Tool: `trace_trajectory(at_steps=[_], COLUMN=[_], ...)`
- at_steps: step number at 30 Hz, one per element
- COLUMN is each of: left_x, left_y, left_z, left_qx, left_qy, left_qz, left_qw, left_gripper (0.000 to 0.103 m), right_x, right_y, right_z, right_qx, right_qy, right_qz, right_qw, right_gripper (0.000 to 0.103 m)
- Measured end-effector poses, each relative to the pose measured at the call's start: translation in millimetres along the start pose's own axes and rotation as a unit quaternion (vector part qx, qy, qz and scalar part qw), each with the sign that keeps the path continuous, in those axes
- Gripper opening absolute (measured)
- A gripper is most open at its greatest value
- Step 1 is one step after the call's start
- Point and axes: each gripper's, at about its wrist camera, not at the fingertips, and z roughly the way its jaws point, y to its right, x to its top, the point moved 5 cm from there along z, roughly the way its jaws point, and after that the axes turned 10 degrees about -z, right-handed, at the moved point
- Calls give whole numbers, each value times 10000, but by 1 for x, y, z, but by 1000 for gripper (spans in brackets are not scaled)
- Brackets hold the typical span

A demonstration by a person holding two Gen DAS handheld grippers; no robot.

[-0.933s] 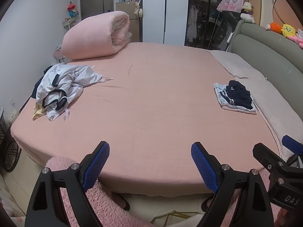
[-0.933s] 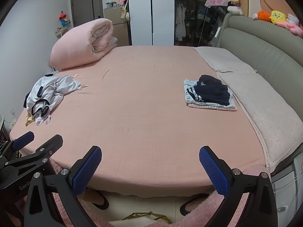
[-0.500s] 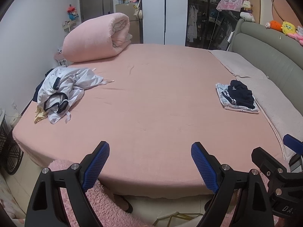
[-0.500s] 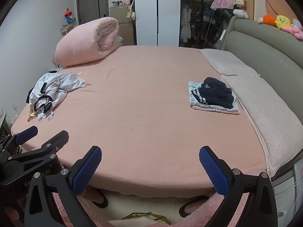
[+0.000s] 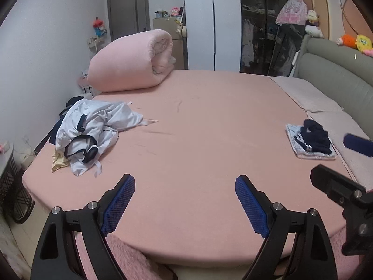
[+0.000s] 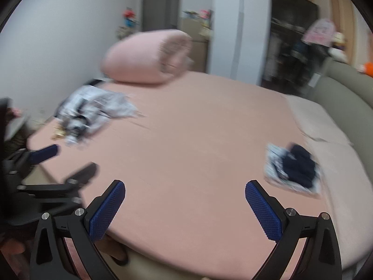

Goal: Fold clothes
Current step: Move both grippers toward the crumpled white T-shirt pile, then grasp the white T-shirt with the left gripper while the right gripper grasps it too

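Observation:
A heap of unfolded clothes (image 5: pixel 87 131), white with dark trim over something yellow, lies at the left edge of the pink bed (image 5: pixel 200 140). A small folded stack (image 5: pixel 311 141) with a dark garment on top sits at the right, near the grey headboard. My left gripper (image 5: pixel 184 201) is open over the bed's near edge, nothing between its blue pads. My right gripper (image 6: pixel 185 206) is open too, also empty. The right wrist view is blurred; it shows the heap (image 6: pixel 93 114) and the stack (image 6: pixel 293 170).
A rolled pink duvet (image 5: pixel 132 64) lies at the far left corner of the bed. A pale mat (image 5: pixel 326 114) runs along the grey headboard (image 5: pixel 338 79). A wire basket (image 5: pixel 11 193) stands on the floor at left. Wardrobes line the back wall.
Both grippers have moved forward and up over the near edge of the bed and swung left; the right one is still moving, its view blurred. Both stay open. The clothes have not moved.

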Motion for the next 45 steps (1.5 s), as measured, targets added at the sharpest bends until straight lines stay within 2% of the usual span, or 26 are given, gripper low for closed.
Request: trace_trajectory(at_steps=[5, 9, 12, 18, 26, 32, 36, 41, 45], left_x=[27, 49, 63, 90, 117, 110, 101, 95, 86], left_y=[-36, -75, -109, -184, -284, -348, -378, -393, -402], left_z=[16, 29, 44, 75, 127, 168, 196, 229, 255], left_qx=[43, 245, 423, 709, 1328, 1559, 1546, 1222, 1236], left_qy=[116, 314, 325, 273, 178, -62, -219, -419, -641], left_qz=[-142, -324, -562, -1141, -1513, -1977, -2178, -2111, -2022], left_qw=[9998, 9987, 9970, 9906, 9794, 9678, 9634, 9689, 9694], left_gripper=[88, 88, 88, 88, 88, 88, 88, 88, 88], right_x=[45, 81, 108, 152, 205, 223, 225, 225, 216], right_y=[-25, -46, -66, -112, -200, -257, -285, -317, -335], right_z=[34, 80, 118, 177, 256, 318, 355, 396, 429], right_qx=[278, 646, 728, 1091, 1391, 1599, 1688, 1655, 1491], right_qy=[218, -1, -108, -185, -401, -647, -802, -898, -1079], right_qz=[-635, -839, -1072, -1105, -1531, -1674, -1707, -1894, -2061], right_qw=[9974, 9944, 9915, 9877, 9776, 9707, 9674, 9637, 9611], right_gripper=[103, 103, 103, 103, 103, 103, 103, 103, 103])
